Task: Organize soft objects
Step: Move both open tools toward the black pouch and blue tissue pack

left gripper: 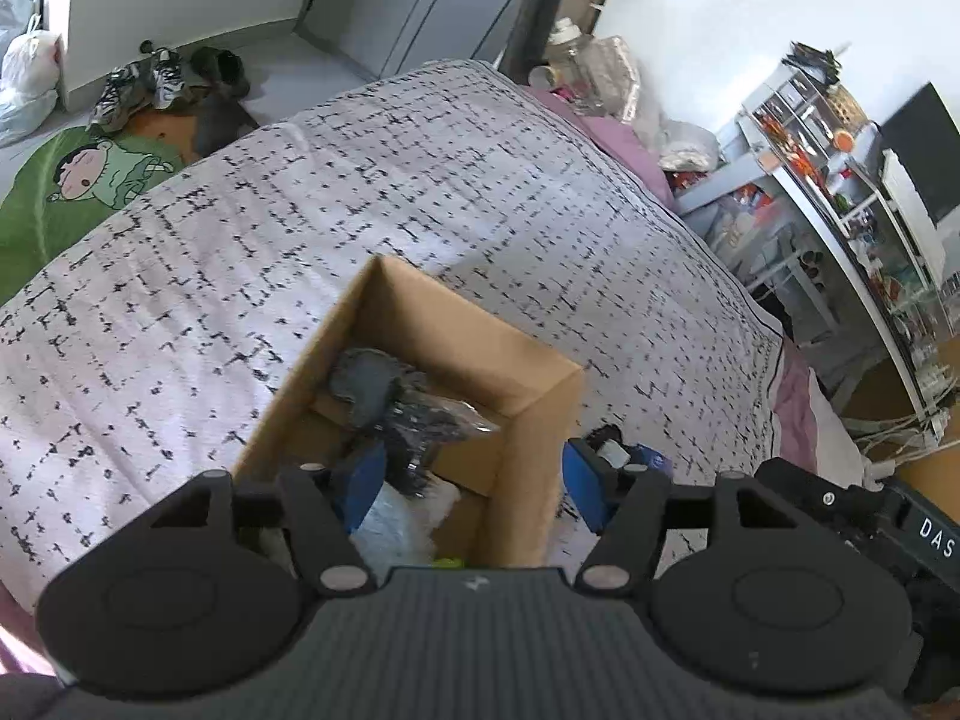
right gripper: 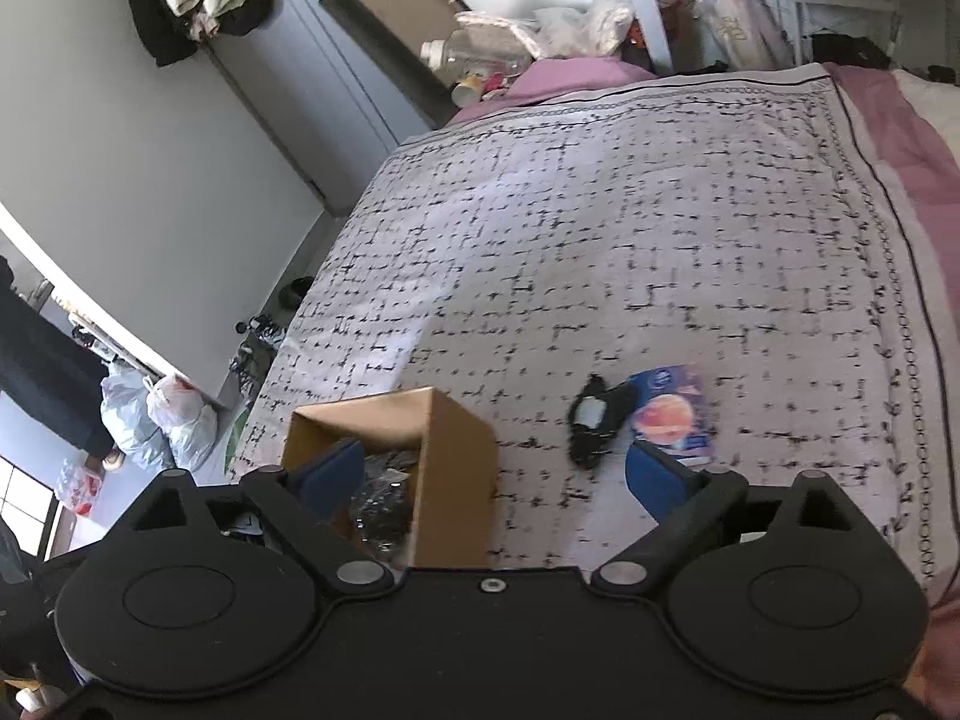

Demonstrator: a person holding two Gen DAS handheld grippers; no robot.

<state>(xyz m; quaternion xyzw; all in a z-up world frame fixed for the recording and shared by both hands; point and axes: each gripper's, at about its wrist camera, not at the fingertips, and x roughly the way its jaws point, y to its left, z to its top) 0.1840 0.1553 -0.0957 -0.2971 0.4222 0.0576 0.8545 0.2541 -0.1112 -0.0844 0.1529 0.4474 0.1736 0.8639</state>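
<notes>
Holding both hand-held grippers wide and empty, we see the small black fabric piece (right gripper: 594, 423) lying lengthwise on the patterned bed (right gripper: 600, 240), nearer our right hand-held gripper (right gripper: 492, 480) than the open brown cardboard box (right gripper: 456, 468).

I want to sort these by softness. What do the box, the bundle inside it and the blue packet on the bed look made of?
Box: matte brown cardboard, with crisp folded edges.
Bundle: dark fabric in clear film, probably; glossy wrinkles glint.
Packet: printed glossy plastic or paper; blur leaves it open.
</notes>
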